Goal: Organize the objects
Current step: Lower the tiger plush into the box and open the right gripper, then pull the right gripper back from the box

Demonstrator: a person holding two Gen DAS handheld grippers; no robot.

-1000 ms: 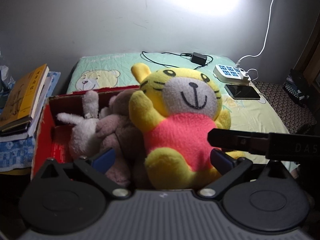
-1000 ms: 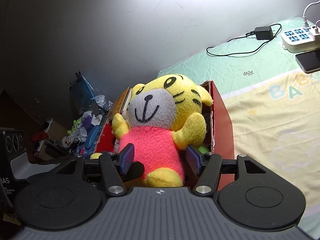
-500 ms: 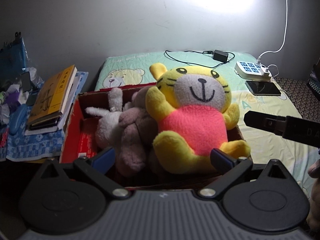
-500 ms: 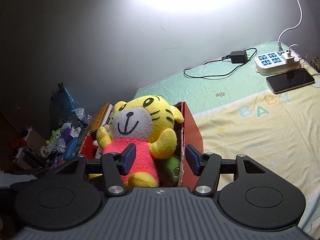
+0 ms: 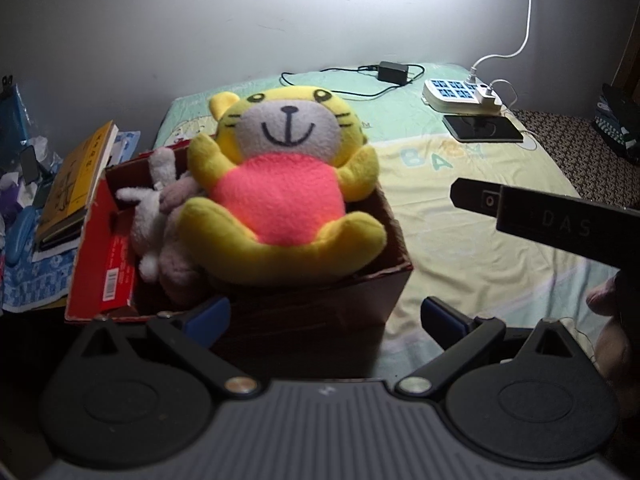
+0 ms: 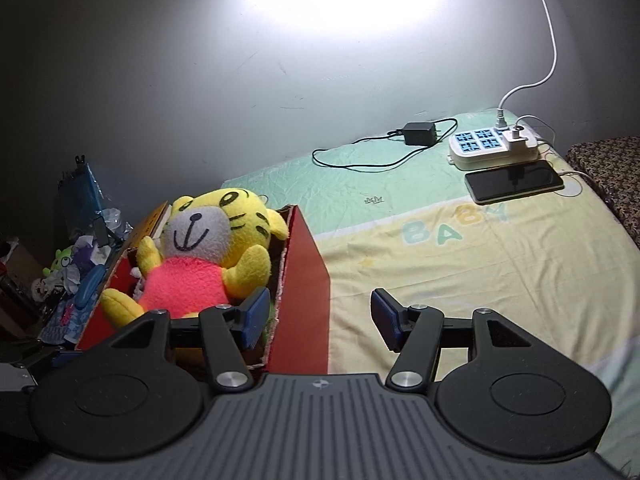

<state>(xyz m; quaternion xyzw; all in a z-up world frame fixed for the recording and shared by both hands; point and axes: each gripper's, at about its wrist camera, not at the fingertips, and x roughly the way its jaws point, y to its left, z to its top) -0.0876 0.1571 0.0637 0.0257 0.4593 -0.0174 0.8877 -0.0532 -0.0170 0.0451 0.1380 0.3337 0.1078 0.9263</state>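
Note:
A yellow tiger plush in a pink shirt (image 5: 280, 196) sits upright in a red cardboard box (image 5: 116, 280) on the bed, next to a white rabbit plush (image 5: 148, 216) and a brownish plush (image 5: 180, 264). The tiger (image 6: 200, 264) and the box (image 6: 304, 300) also show in the right wrist view. My left gripper (image 5: 324, 316) is open and empty, just in front of the box's near wall. My right gripper (image 6: 316, 316) is open and empty, over the box's right wall; its body (image 5: 560, 220) shows in the left wrist view.
A power strip (image 6: 494, 146), a phone (image 6: 514, 180) and a black charger with cable (image 6: 418, 134) lie at the far side of the bed. Books (image 5: 76, 184) are stacked left of the box, with clutter (image 6: 72, 268) beyond. A wall stands behind.
Both grippers have pulled back from the tiger plush, which stays in the box. The right gripper's jaws have spread wider and shifted right.

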